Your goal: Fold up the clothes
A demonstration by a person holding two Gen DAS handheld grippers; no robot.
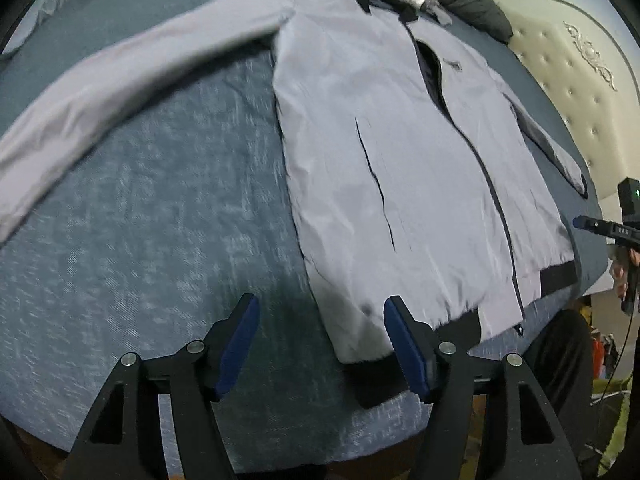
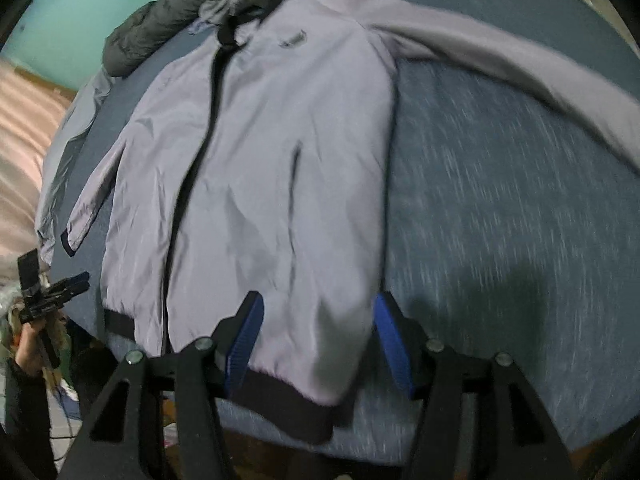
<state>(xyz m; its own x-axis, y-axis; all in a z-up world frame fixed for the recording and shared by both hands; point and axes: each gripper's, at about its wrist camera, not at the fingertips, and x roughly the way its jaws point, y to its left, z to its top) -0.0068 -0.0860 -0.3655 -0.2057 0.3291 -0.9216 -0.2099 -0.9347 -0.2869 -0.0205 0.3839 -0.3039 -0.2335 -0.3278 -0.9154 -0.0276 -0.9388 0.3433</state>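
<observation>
I see the grey jacket (image 1: pixel 384 152) lying flat on the bed (image 1: pixel 140 220), long way pointing away from me. My left gripper (image 1: pixel 322 344) and right gripper (image 2: pixel 316 344) are both spread, holding nothing, over its black hem (image 2: pixel 280 404). Right is nearer.

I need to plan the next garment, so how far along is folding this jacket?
Done: the grey jacket lies flat, front up, on the blue bed cover, one sleeve stretched out sideways. In hand: nothing; the left gripper and right gripper hover open near the dark hem. Left: every fold, sleeves included. More clothes wait behind the collar.
</observation>
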